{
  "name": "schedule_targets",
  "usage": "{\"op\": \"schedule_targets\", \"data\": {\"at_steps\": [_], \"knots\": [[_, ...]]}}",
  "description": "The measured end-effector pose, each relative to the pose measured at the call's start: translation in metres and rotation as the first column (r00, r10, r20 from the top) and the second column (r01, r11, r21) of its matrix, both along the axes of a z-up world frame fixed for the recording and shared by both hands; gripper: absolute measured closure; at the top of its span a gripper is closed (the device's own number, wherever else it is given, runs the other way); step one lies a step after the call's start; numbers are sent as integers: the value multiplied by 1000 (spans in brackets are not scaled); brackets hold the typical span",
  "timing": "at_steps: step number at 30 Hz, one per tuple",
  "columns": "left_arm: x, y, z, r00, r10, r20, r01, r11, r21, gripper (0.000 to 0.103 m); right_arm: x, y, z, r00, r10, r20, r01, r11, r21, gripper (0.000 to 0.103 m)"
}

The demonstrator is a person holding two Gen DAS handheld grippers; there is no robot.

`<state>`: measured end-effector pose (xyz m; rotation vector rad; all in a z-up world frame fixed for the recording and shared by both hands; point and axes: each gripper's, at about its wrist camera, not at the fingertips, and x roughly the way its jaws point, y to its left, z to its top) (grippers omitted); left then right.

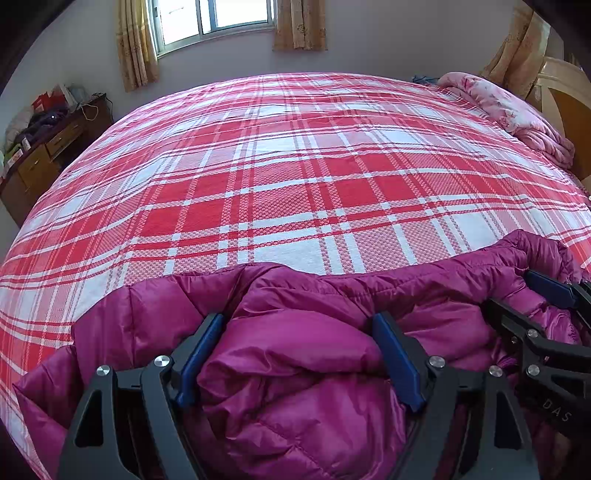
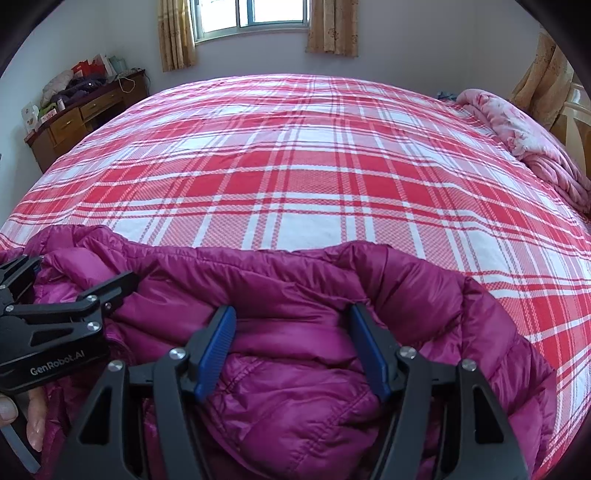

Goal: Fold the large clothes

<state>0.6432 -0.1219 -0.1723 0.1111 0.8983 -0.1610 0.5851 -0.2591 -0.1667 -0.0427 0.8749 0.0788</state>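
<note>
A magenta quilted down jacket (image 1: 314,369) lies bunched at the near edge of the bed; it also shows in the right wrist view (image 2: 295,387). My left gripper (image 1: 299,325) is open, its blue pads astride a puffy fold of the jacket. My right gripper (image 2: 291,314) is open too, with a fold of the jacket between its pads. Each gripper shows in the other's view: the right one (image 1: 517,295) at the right edge, the left one (image 2: 79,273) at the left edge. The two are side by side, close together.
The bed carries a red and white plaid sheet (image 1: 295,177). A pink floral quilt (image 1: 509,110) is heaped at the far right by the headboard. A wooden dresser (image 1: 40,155) with clutter stands at the left wall. A window (image 1: 214,18) is behind.
</note>
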Motion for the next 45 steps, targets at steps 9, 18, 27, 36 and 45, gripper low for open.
{"op": "schedule_targets", "data": {"at_steps": [9, 18, 27, 36, 45], "knots": [[2, -1, -1, 1000, 5, 0, -5, 1000, 16, 19, 1, 0, -1, 1000, 0, -5, 0, 1000, -6, 34], [2, -1, -2, 1000, 5, -1, -5, 1000, 15, 17, 2, 1, -2, 1000, 1, -9, -1, 1000, -6, 34], [-11, 8, 37, 999, 4, 34, -5, 999, 35, 12, -12, -8, 32, 1000, 4, -3, -4, 1000, -16, 32], [-176, 89, 107, 986, -22, 165, 25, 1000, -18, 12, -153, -75, 85, 998, -21, 51, 14, 991, 131, 14], [-325, 146, 34, 998, 27, 57, -26, 1000, -17, 12, -300, -121, 40, 992, -125, -8, 125, 985, 118, 13]]}}
